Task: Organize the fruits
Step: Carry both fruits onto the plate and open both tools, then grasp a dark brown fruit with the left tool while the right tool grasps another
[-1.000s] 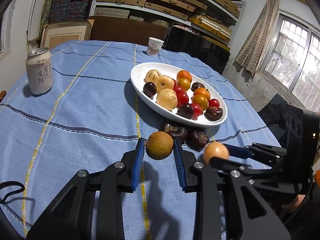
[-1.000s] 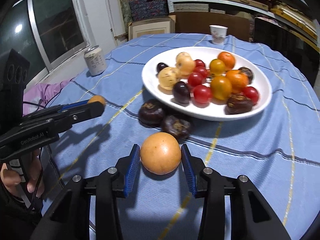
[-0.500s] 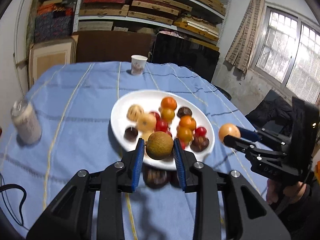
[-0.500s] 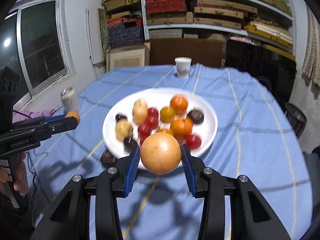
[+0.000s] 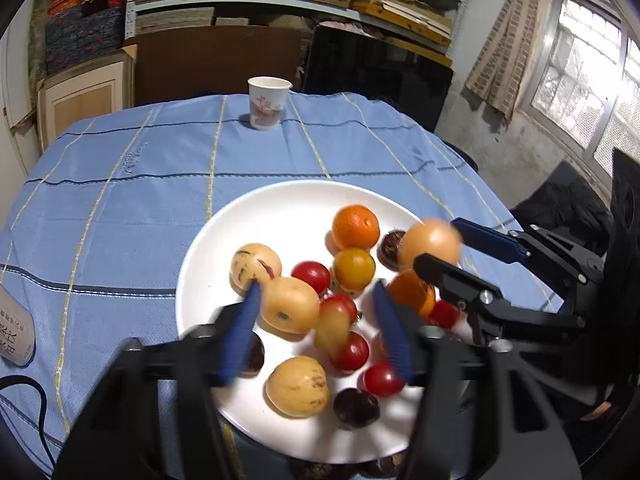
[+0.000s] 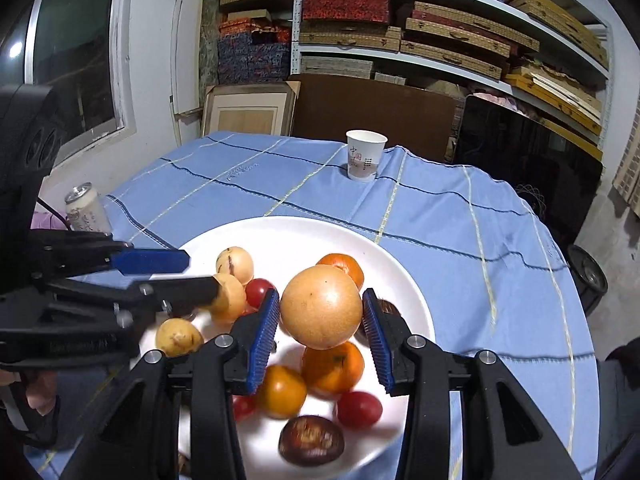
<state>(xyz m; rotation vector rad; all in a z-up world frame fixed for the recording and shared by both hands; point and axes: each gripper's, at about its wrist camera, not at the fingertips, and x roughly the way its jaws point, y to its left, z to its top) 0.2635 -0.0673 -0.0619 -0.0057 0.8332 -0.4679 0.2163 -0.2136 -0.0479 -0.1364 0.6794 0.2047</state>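
Left wrist: left gripper point(image 5: 320, 320) jaws just opened, tan fruit point(image 5: 332, 328) loose; right gripper point(image 6: 320, 324) jaws opening around orange fruit point(image 6: 320, 306).

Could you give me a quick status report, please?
Left tool just opened, brown fruit dropping onto white plate. Right tool just opening, pale orange fruit between its pads, above plate. Plate crowded.

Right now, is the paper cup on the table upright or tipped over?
Upright: the paper cup stands on its base on the blue tablecloth, open rim up, in both views.
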